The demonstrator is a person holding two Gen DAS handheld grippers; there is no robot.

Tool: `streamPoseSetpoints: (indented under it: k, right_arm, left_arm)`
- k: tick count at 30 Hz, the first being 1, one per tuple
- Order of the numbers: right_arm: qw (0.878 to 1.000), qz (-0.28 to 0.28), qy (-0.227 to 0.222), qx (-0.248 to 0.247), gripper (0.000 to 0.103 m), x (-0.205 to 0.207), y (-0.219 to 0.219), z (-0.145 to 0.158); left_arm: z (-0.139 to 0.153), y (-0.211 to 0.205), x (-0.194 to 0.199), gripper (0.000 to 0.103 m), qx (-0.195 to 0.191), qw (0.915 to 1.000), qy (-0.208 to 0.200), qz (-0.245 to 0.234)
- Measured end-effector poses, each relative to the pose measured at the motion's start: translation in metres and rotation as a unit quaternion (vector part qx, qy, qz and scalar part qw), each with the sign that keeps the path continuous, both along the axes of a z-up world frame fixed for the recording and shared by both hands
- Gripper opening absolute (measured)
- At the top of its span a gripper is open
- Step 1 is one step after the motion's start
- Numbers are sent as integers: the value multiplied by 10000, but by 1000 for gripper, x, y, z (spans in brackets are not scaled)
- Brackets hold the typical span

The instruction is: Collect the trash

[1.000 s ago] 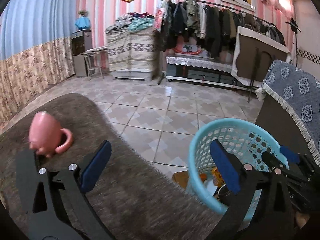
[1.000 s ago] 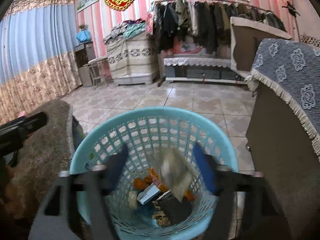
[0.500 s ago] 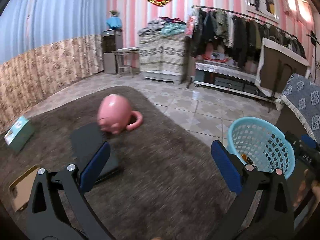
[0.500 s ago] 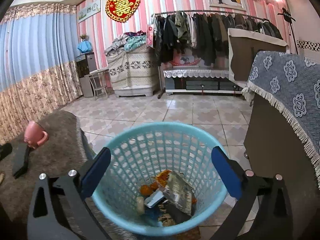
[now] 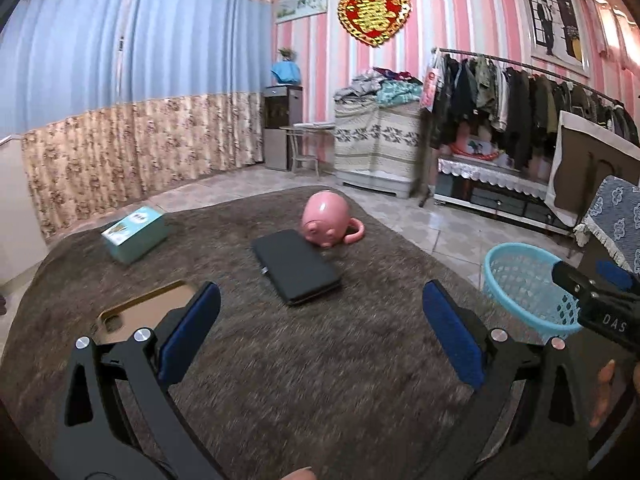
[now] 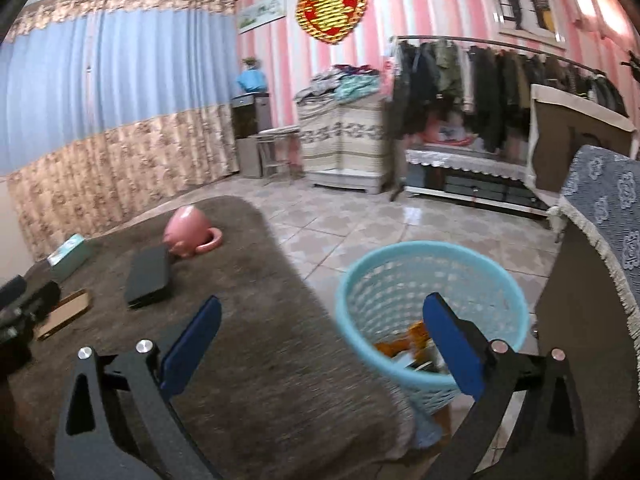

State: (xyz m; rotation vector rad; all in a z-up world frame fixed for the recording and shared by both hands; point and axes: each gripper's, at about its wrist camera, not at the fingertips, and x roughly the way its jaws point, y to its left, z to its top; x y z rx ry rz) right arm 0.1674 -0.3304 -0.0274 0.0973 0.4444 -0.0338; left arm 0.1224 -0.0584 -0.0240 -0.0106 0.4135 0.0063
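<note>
left gripper [image 5: 320,336]: jaws wide apart, nothing between them, over the brown rug [image 5: 320,380]
flat cardboard piece [image 5: 140,316]: just behind the left jaw, lying flat on the rug; likely light and thin, may bend; hard to pinch flat, so take it by a raised edge
teal box [image 5: 134,232]: well ahead and left of the jaws; looks like light card, stiff but crushable; grip across its narrow sides
black case [image 5: 296,270]: ahead between the jaws, flat and rigid-looking; probably not trash
pink mug [image 5: 326,224]: beyond the case, touching its far corner; hard, smooth, breakable
right gripper [image 6: 322,338]: jaws spread wide, empty
blue basket [image 6: 432,256]: behind the right jaw, beside the rug's edge, wrappers and scraps inside
</note>
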Motion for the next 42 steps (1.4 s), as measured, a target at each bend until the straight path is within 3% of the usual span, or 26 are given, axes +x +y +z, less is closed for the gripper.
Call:
streamPoseSetpoints:
  k: [10,19,28,42]
  right_arm:
    - [9994,195,-167,-235,99,-27,22,6]
    - [9986,354,-301,-263,99,-33,27,11]
    - [9973,389,-484,-403,99,-56,34,13]
    - [9984,302,-419,-230,99,-57,24,11]
  left_arm:
    - [0,7,-26,98,-281,9991,-31,317]
    - [15,-4,-37,98,-141,9989,-260,355]
    - [8,-14,-38,98,-2,9987,-374,334]
    - [8,-15,-42,98,97,9980,-529,317]
